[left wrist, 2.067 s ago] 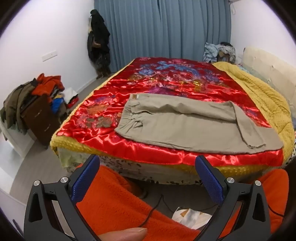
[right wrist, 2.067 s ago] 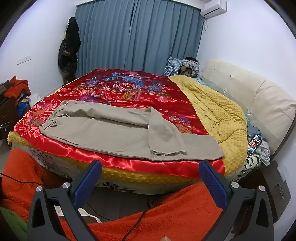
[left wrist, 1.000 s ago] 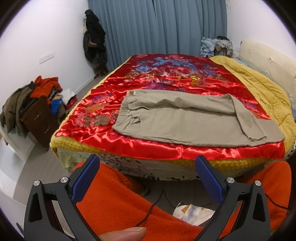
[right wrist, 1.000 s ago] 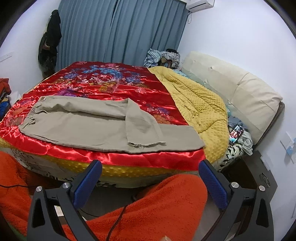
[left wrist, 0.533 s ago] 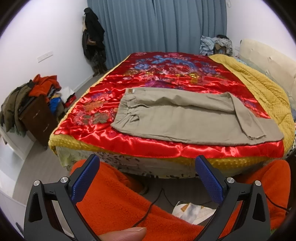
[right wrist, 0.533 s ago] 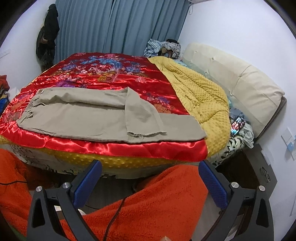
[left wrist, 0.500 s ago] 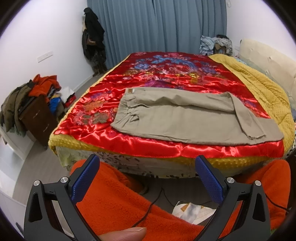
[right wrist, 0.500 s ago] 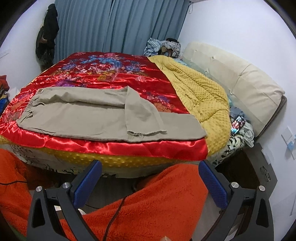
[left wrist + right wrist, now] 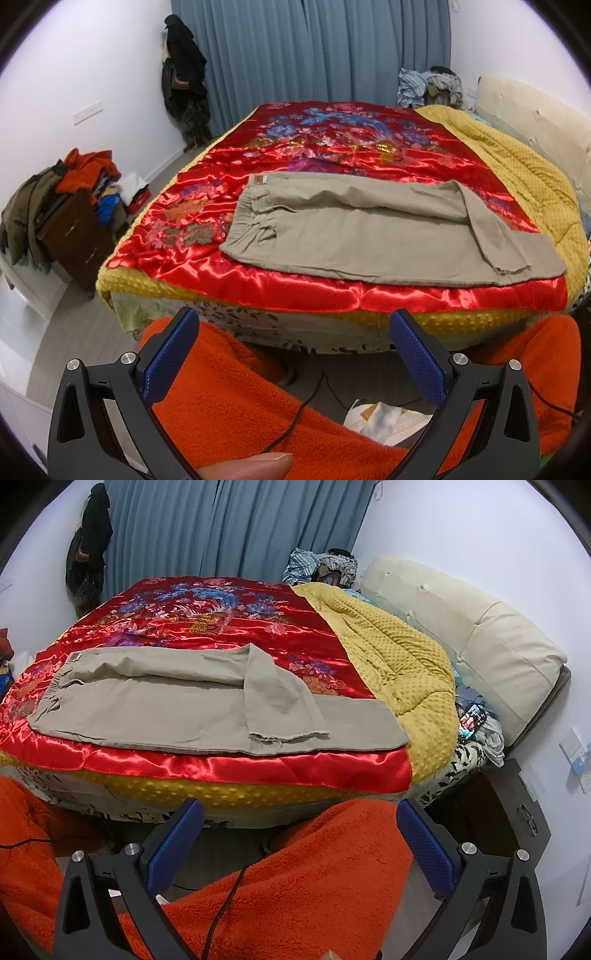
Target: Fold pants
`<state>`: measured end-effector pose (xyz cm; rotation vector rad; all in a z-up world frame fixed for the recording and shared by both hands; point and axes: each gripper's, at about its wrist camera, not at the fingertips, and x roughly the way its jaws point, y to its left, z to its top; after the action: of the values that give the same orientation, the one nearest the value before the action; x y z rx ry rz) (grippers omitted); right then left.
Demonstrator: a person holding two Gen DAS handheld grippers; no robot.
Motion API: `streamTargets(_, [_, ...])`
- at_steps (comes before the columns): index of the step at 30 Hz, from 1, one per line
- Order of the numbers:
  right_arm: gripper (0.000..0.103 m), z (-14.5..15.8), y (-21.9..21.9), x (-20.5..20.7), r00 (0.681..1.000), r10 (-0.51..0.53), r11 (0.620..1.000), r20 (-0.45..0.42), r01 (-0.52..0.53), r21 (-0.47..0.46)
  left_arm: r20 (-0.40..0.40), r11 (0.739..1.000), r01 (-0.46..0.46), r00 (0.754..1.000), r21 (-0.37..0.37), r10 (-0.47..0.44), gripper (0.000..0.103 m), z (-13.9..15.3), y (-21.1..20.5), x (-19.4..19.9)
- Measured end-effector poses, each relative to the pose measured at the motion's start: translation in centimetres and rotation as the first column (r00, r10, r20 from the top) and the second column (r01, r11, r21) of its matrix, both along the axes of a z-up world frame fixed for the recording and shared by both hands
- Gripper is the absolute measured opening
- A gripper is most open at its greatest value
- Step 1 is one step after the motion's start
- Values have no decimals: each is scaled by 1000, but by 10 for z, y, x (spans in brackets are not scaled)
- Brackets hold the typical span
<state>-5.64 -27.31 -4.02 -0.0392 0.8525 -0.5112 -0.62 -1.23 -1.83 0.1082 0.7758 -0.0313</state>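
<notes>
Khaki pants (image 9: pixel 369 236) lie flat across the near part of a red satin bedspread (image 9: pixel 332 155), waistband at the left, legs running right. One leg end is folded back over the other (image 9: pixel 280 701). In the right wrist view the pants (image 9: pixel 166 709) reach the yellow blanket. My left gripper (image 9: pixel 293 328) stands open short of the bed's near edge, nothing between its blue pads. My right gripper (image 9: pixel 299 818) is open too, empty, below the bed edge near the leg hems.
Orange fleece legs of the person (image 9: pixel 240 398) fill the foreground with a black cable (image 9: pixel 295 417). A yellow blanket (image 9: pixel 391 653) covers the bed's right side by a cream headboard (image 9: pixel 461 620). A clothes-piled cabinet (image 9: pixel 70 221) stands left, a dark nightstand (image 9: pixel 509 823) right.
Both cameras have drifted slightly closer to the bed and a bit to the right. The pants lie unchanged and both grippers stay open.
</notes>
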Motion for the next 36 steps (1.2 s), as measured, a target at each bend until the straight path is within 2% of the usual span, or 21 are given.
streamTargets(36, [103, 0, -2, -2, 1000, -14, 999, -15, 14, -39, -15, 1000, 24, 1000, 20, -23, 103, -6, -6, -2])
